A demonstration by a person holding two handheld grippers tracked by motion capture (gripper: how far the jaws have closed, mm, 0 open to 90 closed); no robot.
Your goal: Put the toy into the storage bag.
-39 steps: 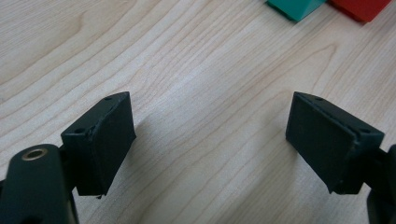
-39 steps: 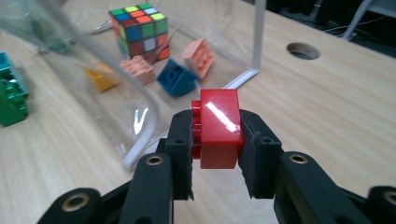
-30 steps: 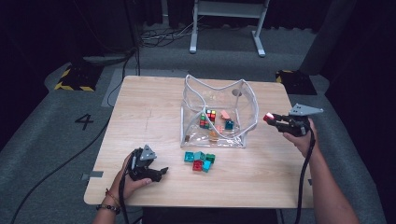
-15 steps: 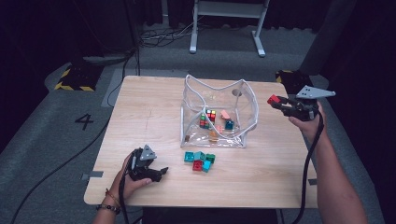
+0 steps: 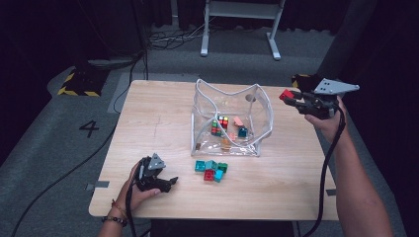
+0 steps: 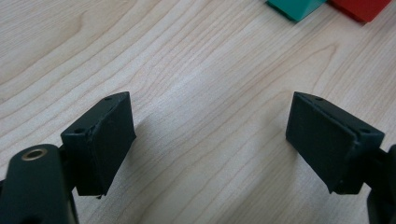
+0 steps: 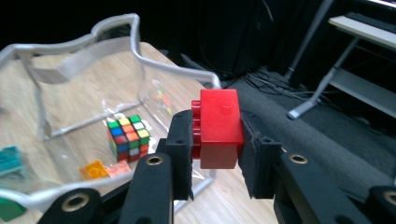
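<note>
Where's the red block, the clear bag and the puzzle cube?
red block (image 7: 219, 126): right gripper view, its front face.
clear bag (image 5: 232, 95): high view, its back rim.
puzzle cube (image 7: 128, 137): right gripper view, its coloured side.

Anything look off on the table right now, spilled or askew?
Nothing damaged. The clear bag sags, its rim crumpled and uneven. A small cluster of blocks lies loose on the table just outside the bag's near edge. The right gripper holds a red block above the table.
</note>
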